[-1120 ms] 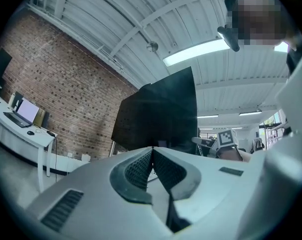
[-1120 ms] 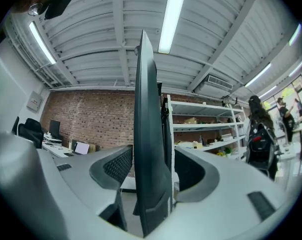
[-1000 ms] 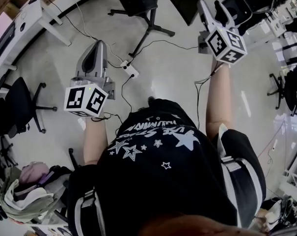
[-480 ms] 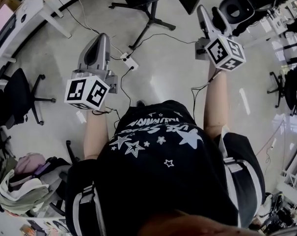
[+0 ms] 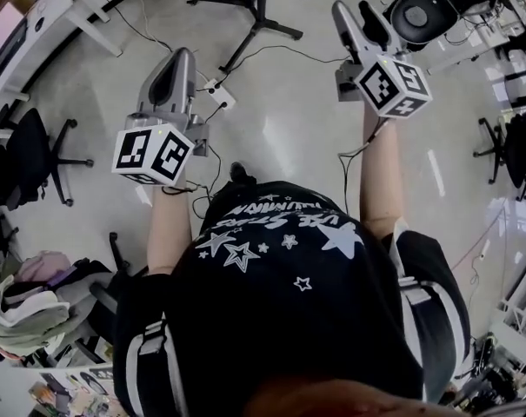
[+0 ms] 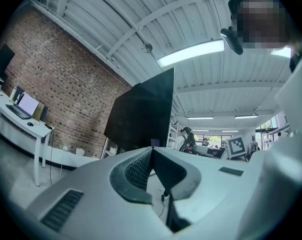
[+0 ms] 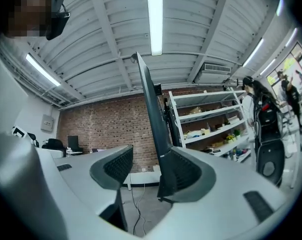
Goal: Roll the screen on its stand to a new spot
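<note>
screen: large flat black panel [image 6: 143,109], unlit, upright
left gripper view: fills the centre, seen at an angle, top corner pointing to the upper right
right gripper view: edge-on, a thin dark strip from upper centre to mid-frame
stand: black post and spread legs [image 5: 260,11] on the floor, top centre of the head view

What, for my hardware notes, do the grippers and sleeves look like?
The left gripper and right gripper are pale grey tapered shells with dark ribbed pads, each bearing a black-and-white marker cube. Black shirt, white stars, white-striped short sleeves.
</note>
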A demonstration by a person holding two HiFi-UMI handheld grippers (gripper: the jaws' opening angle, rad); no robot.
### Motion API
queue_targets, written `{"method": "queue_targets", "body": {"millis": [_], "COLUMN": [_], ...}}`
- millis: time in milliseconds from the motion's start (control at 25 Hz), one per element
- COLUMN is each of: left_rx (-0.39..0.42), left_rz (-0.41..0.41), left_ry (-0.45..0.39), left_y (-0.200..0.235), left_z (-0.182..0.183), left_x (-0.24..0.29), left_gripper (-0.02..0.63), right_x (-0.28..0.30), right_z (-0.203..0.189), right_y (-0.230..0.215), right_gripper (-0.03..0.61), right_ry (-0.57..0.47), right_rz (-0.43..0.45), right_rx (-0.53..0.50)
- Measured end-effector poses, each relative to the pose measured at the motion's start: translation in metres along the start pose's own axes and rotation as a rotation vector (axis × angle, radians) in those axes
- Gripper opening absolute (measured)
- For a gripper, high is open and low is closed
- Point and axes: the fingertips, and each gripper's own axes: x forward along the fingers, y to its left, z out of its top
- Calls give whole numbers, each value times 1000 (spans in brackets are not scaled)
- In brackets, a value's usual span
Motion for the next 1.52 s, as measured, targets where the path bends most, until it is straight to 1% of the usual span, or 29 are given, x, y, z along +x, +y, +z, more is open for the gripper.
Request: {"method": "queue_targets", "body": {"millis": [200, 320, 400, 480, 520, 720, 800, 880, 1000, 1200, 1360, 1520], "left_rx": [13, 46, 57, 55, 57, 56, 54, 57, 55, 59, 62, 60], "left_rz": [-17, -20, -2, 15, 19, 43, 46, 42, 40, 43, 42, 37], "left_ry": [22, 41, 49, 56, 57, 56, 56, 56, 62, 70, 62, 58], "left_y": [-69, -106, -125, -140, -147, -165, -172, -182, -196, -203, -204, -207], "left_z": [-14, -25, -32, -38, -41, -48, -49, -51, -57, -57, -52, -52], "left_x": [-9, -21, -31, -42, -47, -66, -68, -68, -71, -79, -79, -76], "left_gripper": [11, 11, 11, 11, 11, 11, 11, 11, 11, 11, 11, 11], "right_x": [-55, -84, -99, -114, -120, -141, -149, -157, -168, -179, -181, -182], "right_z": [-2, -7, -10, -13, -14, -19, -20, -21, -25, -23, -26, -28], "right_y": [-11, -16, -18, -17, -16, -4, -1, 0, -5, -9, -6, -2], "right_gripper": [247, 245, 202, 190, 170, 106, 87, 52, 6, 6, 6, 6], "right_ry": [36, 56, 67, 78, 82, 101, 112, 122, 136, 129, 136, 144], "right_rz": [50, 82, 112, 147, 160, 211, 230, 248, 246, 214, 219, 230], "right_rx": [23, 47, 58, 66, 67, 65, 63, 58, 59, 60, 50, 15]}}
